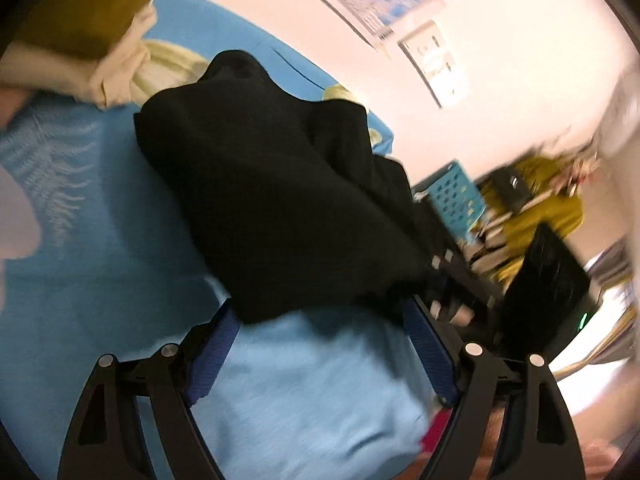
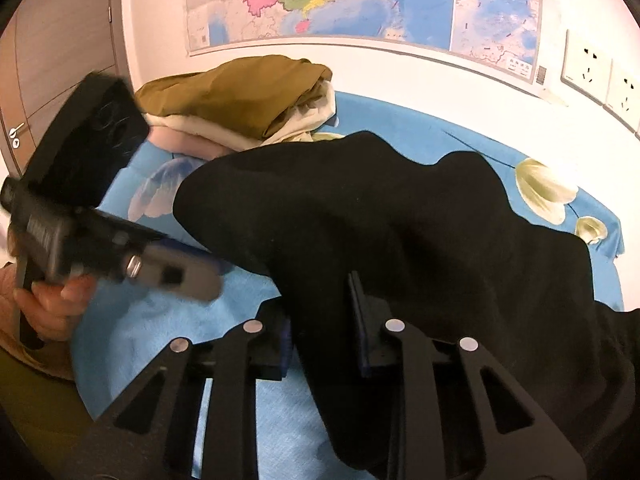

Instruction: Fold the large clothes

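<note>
A large black garment (image 1: pixel 272 184) lies bunched on the blue flowered bedsheet (image 1: pixel 88 240). In the left wrist view my left gripper (image 1: pixel 320 320) has its blue-padded fingers wide apart, and the garment's near edge drapes over the fingertips. In the right wrist view the garment (image 2: pixel 400 220) runs down between my right gripper's fingers (image 2: pixel 324 320), which are closed on a fold of it. The left gripper also shows in the right wrist view (image 2: pixel 120 256), held by a hand at the left.
A pile of olive and cream clothes (image 2: pixel 240 96) lies at the bed's far side by the wall with maps (image 2: pixel 340 0). A blue perforated basket (image 1: pixel 456 200), yellow cloth and clutter sit beyond the bed's edge. Wall sockets (image 2: pixel 588 64) are at right.
</note>
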A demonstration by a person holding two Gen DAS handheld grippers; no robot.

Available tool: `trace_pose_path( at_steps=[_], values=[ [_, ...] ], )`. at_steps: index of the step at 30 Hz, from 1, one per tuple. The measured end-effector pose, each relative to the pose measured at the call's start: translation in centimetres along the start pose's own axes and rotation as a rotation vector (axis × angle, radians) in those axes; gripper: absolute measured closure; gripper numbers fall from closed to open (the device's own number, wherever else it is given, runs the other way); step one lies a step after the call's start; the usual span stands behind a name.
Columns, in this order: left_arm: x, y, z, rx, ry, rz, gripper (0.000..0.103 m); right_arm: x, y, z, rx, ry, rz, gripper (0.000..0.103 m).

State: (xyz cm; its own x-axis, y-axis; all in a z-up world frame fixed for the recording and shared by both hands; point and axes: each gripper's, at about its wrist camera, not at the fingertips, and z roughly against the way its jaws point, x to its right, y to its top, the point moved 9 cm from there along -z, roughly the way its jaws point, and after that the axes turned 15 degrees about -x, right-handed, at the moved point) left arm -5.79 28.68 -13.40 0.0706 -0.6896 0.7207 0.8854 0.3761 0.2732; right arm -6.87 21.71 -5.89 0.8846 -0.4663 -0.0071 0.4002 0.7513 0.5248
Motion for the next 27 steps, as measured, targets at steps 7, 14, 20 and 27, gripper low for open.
trace_pose_path(
  at_steps=[7, 14, 20, 27],
  values=[
    [-1.3, 1.9, -0.1, 0.055, -0.054, 0.122, 0.022, -0.7, -0.5, 0.0, 0.003, 0.038, -0.007, 0.066],
    [-1.9, 3.8, -0.6, 0.077, 0.009, 0.141, 0.021, -1.1, -1.8, 1.6, 0.015, 0.137, -0.048, 0.055],
    [-2.1, 3.6, -1.0, 0.055, 0.124, 0.087, 0.038, 3.0, -5.6, 6.2, 0.092, 0.313, -0.282, 0.046],
    [-1.3, 3.5, -1.3, 0.03, 0.244, 0.012, 0.051, 10.3, -14.1, 9.8, 0.13, 0.364, -0.676, 0.035]
  ],
)
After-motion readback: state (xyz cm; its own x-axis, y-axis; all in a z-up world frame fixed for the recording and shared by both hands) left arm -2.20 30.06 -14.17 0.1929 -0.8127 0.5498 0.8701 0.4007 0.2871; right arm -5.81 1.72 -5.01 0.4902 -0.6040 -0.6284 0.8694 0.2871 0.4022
